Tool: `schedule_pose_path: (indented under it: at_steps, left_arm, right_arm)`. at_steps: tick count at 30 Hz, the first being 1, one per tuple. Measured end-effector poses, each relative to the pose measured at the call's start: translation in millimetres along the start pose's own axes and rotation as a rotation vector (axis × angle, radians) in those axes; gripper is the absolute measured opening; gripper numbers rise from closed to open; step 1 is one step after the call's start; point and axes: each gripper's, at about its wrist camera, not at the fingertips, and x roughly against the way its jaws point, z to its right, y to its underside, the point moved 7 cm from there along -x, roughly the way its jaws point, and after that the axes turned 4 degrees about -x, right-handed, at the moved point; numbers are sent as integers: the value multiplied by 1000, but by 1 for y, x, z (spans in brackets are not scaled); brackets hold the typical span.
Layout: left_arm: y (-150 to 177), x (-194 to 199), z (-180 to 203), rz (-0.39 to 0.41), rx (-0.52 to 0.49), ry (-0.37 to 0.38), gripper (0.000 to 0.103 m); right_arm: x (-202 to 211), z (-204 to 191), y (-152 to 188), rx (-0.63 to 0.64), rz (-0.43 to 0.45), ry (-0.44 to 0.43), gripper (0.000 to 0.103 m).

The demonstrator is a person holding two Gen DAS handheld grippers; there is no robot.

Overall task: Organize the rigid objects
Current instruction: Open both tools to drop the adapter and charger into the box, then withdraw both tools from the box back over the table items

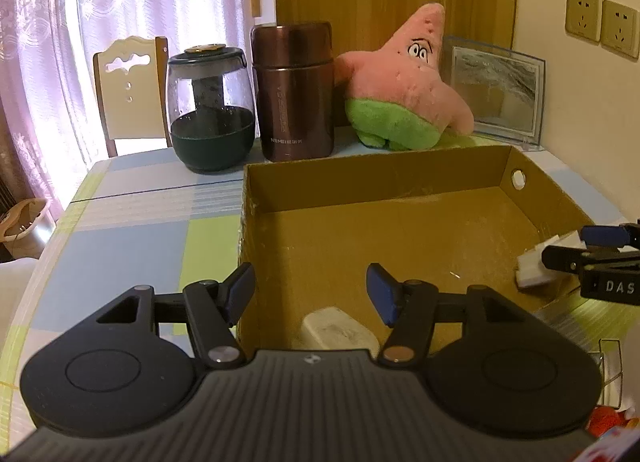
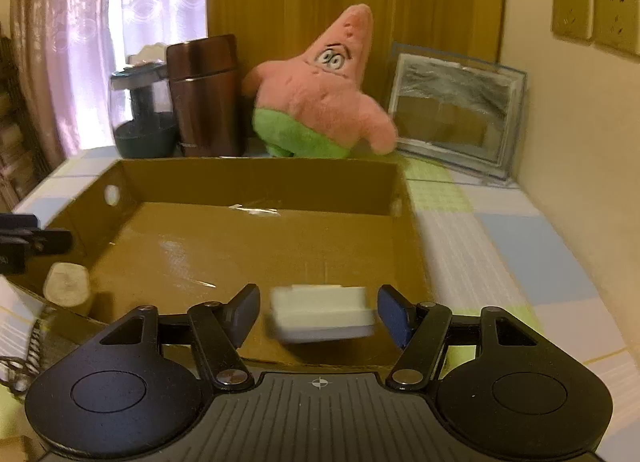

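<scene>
Letting go now, your right gripper (image 2: 318, 312) has its jaws apart around the white block (image 2: 322, 316) at the box's (image 2: 256, 177) 5 o'clock corner; your left gripper (image 1: 310, 294) is open over the soap (image 1: 336, 328). Withdraw carelessly and a finger could drag either out.

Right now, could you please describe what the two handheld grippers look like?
Both match: the left gripper and right gripper are matte black, with ribbed bodies, round side discs, silver pivot screws and blue finger pads. White "DAS" lettering marks the right one's side.
</scene>
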Motion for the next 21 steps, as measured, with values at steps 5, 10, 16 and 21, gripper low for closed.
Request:
schedule_pose_path:
  at_steps: [5, 10, 16, 21]
  left_arm:
    - [-2, 4, 3, 11, -12, 4, 59]
    - [-4, 7, 7, 17, -23, 12, 60]
    - [-5, 14, 11, 24, -33, 19, 60]
    - [-2, 25, 14, 28, -49, 22, 60]
  right_arm:
    - [3, 0, 2, 15, 9, -6, 71]
    - [10, -1, 1, 22, 26, -20, 75]
    - [23, -1, -7, 7, 60, -18, 76]
    - [36, -2, -12, -21, 77, -13, 77]
